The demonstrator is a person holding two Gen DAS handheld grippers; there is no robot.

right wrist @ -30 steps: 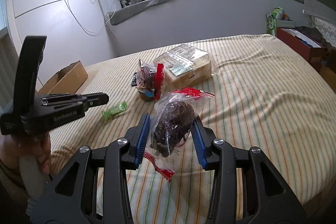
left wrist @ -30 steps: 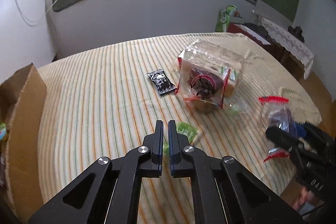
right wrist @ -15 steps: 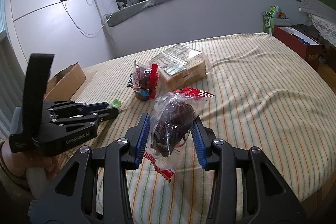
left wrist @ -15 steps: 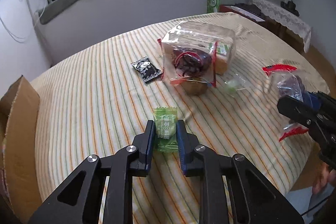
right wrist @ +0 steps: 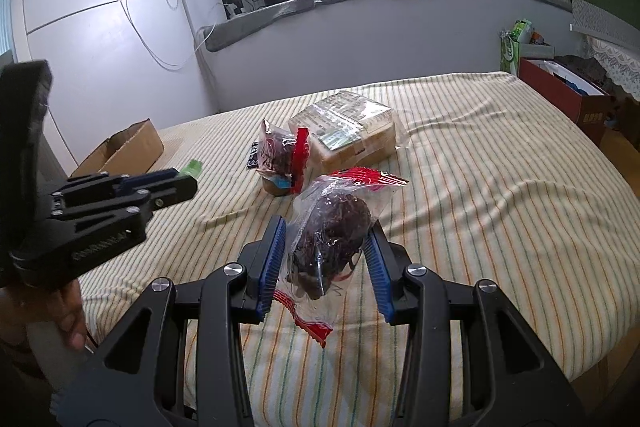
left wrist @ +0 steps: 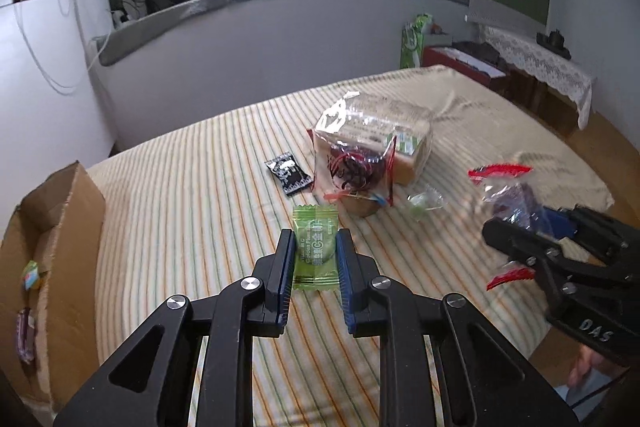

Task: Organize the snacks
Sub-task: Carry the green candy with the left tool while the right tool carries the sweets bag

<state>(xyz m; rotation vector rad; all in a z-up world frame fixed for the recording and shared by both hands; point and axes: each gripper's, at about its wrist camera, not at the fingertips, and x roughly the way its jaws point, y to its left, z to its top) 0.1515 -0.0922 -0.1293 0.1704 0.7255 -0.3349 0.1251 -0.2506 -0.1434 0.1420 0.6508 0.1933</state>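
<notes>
My left gripper is shut on a green candy packet, held flat between its pads a little above the striped cloth. From the right wrist view the left gripper is at the left, the green packet poking past its tips. My right gripper is shut on a clear bag with a dark pastry and red trim, lifted off the cloth. In the left wrist view the right gripper sits at the right with that bag.
An open cardboard box with a few wrapped sweets stands at the table's left edge. Mid-table lie a black packet, a bagged muffin, a bread loaf bag and a small clear-wrapped candy. A person's hand holds the left gripper.
The left gripper took hold of the green packet, which lay on the cloth a second ago, and lifted it. The right gripper and its bag have stayed still.
</notes>
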